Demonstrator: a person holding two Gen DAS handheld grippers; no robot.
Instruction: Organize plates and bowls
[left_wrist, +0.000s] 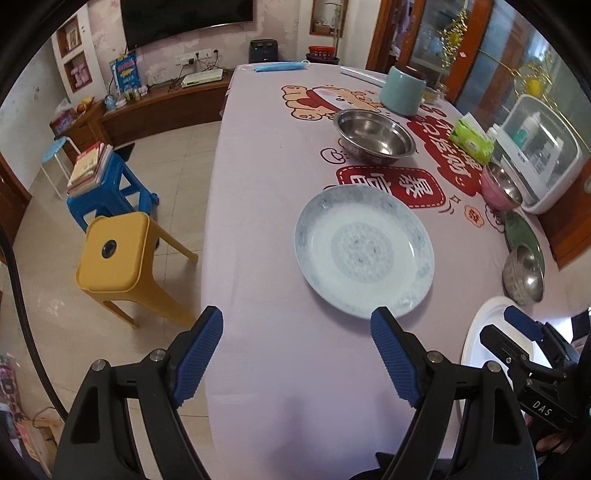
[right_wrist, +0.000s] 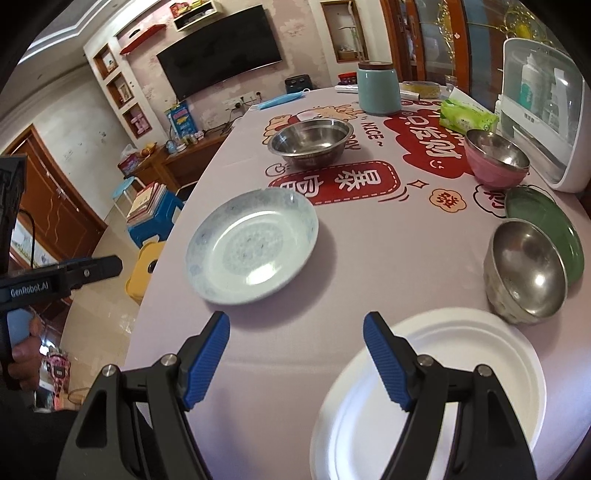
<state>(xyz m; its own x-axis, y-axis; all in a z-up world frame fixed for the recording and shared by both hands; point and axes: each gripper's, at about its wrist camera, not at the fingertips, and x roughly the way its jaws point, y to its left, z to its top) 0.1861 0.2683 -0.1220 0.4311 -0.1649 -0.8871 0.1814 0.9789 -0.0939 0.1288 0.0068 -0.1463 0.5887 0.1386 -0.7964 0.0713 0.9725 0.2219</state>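
Note:
A blue-patterned plate (left_wrist: 364, 254) (right_wrist: 253, 245) lies mid-table. My left gripper (left_wrist: 297, 323) hovers open just short of its near rim, nothing between the fingers. My right gripper (right_wrist: 296, 326) is open too, above the near left edge of a white plate (right_wrist: 443, 384) (left_wrist: 480, 332). Beyond the white plate a small steel bowl (right_wrist: 524, 267) (left_wrist: 522, 275) leans on a green plate (right_wrist: 546, 225) (left_wrist: 522, 232). A pink bowl with a steel bowl inside (right_wrist: 495, 158) (left_wrist: 500, 184) stands behind them. A large steel bowl (right_wrist: 312, 142) (left_wrist: 375, 134) sits further back.
The table (left_wrist: 280, 369) has a pink printed cloth and its left edge drops to the floor. A teal canister (right_wrist: 378, 88), a green tissue pack (right_wrist: 467, 116) and a white cabinet box (right_wrist: 543, 122) stand at the far right. Yellow (left_wrist: 114, 254) and blue stools (left_wrist: 110, 184) stand left.

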